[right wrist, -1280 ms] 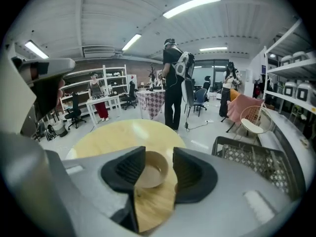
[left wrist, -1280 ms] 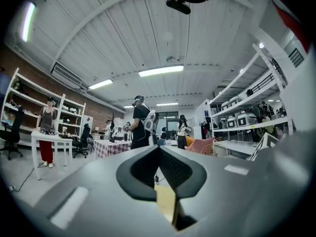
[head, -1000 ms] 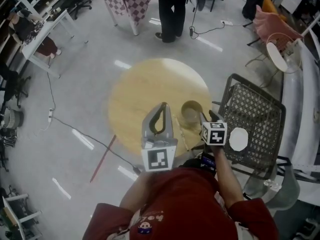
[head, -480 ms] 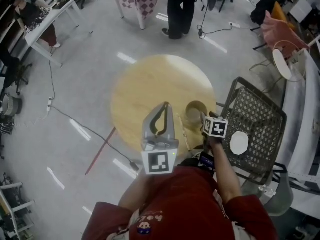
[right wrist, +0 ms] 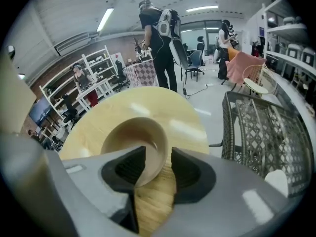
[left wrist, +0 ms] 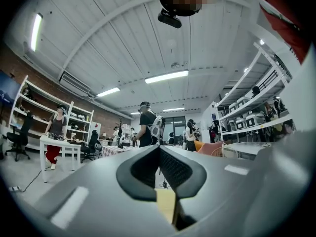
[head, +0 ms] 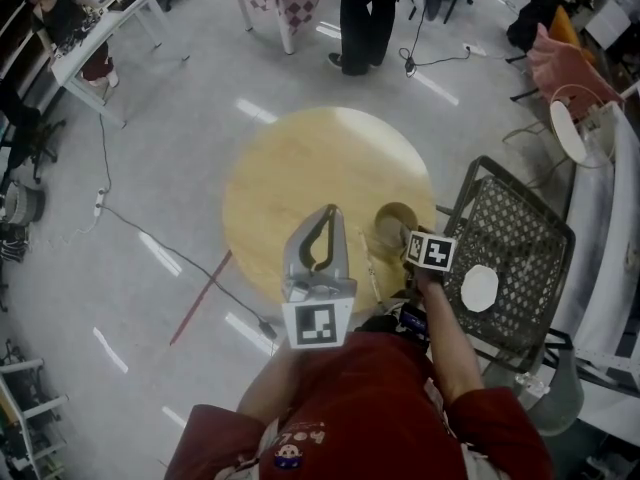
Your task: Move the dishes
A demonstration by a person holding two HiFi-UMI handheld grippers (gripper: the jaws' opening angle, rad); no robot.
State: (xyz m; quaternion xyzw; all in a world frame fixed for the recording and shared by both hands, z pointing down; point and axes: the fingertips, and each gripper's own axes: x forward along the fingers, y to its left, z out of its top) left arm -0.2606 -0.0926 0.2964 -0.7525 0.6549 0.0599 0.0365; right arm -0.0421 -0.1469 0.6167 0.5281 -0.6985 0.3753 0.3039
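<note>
The round, pale wooden table (head: 300, 178) bears a tan bowl (head: 392, 223) — upright, near its right edge

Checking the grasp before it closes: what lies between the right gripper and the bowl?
Nothing. The right gripper view shows the right gripper with its jaws apart, straddling the near rim of the bowl, with only bare table beneath.

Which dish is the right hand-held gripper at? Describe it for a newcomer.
Find the round wooden table; at its right edge, beside the mesh chair, sits a deep tan bowl. The right hand-held gripper, jaws apart, straddles its near rim. The only other dish, a flat white plate, lies on the chair.
</note>
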